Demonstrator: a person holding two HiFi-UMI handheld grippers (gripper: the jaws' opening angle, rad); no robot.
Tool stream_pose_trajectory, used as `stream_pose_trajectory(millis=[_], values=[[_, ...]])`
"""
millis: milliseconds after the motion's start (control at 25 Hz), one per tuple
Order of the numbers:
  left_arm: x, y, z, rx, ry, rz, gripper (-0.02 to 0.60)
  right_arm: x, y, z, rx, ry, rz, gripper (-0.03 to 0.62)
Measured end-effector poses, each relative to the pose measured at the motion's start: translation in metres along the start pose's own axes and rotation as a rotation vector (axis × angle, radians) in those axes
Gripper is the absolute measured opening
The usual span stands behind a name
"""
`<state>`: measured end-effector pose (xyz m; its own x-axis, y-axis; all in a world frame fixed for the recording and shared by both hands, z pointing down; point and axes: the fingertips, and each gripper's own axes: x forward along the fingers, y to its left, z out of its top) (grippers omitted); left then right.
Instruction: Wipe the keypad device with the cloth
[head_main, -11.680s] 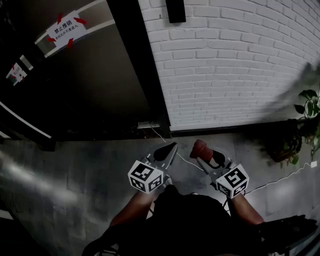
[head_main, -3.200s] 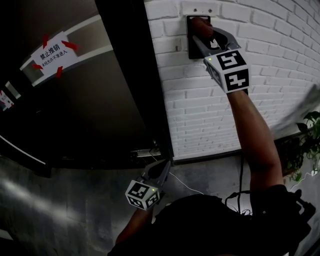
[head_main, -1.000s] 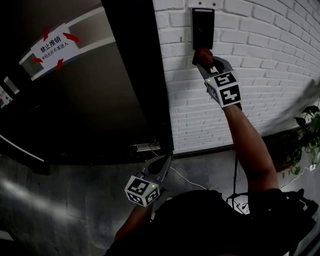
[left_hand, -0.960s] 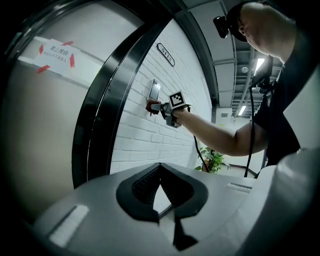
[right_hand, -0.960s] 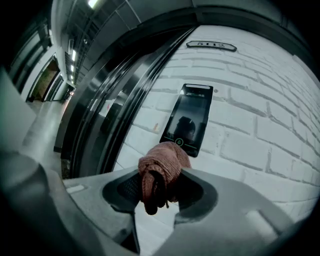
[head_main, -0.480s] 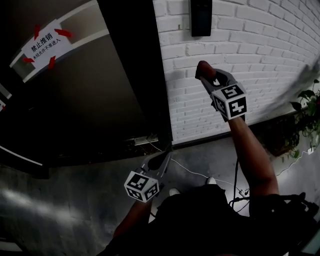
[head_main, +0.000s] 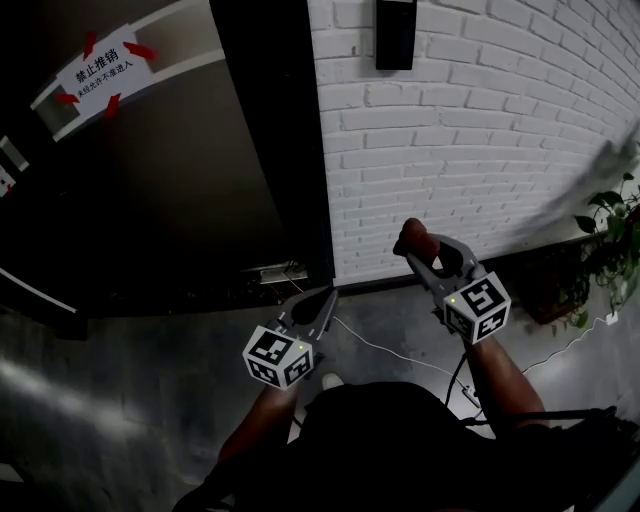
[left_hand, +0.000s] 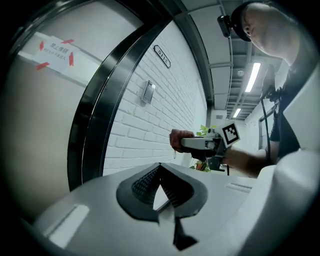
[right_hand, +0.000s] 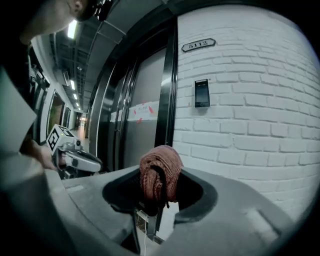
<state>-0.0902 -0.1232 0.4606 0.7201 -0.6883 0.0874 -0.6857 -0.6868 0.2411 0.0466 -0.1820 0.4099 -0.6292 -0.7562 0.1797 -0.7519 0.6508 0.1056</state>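
Note:
The black keypad device (head_main: 396, 30) hangs high on the white brick wall (head_main: 490, 150), and shows in the right gripper view as the keypad device (right_hand: 201, 93). My right gripper (head_main: 413, 243) is held low at waist height, well below the device, shut on a bunched reddish-brown cloth (head_main: 412, 238). That cloth (right_hand: 160, 172) bulges up between the jaws. My left gripper (head_main: 322, 301) is low beside it, with its jaws closed tip to tip and nothing between them. From the left gripper view I see the right gripper (left_hand: 176, 142) and the keypad device (left_hand: 148, 92).
A dark framed door with a taped paper sign (head_main: 95, 72) stands left of the wall. A potted plant (head_main: 612, 240) is at the right. A white cable (head_main: 385, 350) runs over the grey floor. A number plate (right_hand: 198, 45) sits above the keypad.
My right gripper, still holding the cloth, has come down from the keypad on the wall to waist height beside the left gripper. The left gripper has barely moved.

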Motion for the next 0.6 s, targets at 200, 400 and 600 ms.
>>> stream_pose_trajectory(millis=[200,400,600], values=[[0.011,-0.043,-0.007,0.003,-0.009,0.010,0.017,-0.073,0.015,-0.011,0.052,-0.068,0.021,0.146],[0.014,-0.089,-0.023,-0.007,-0.003,0.011,0.017,-0.116,0.030,-0.046,0.075,-0.028,0.060,0.146],[0.012,-0.118,-0.023,0.009,-0.012,0.034,0.017,-0.143,0.030,-0.046,0.084,-0.048,0.068,0.144]])
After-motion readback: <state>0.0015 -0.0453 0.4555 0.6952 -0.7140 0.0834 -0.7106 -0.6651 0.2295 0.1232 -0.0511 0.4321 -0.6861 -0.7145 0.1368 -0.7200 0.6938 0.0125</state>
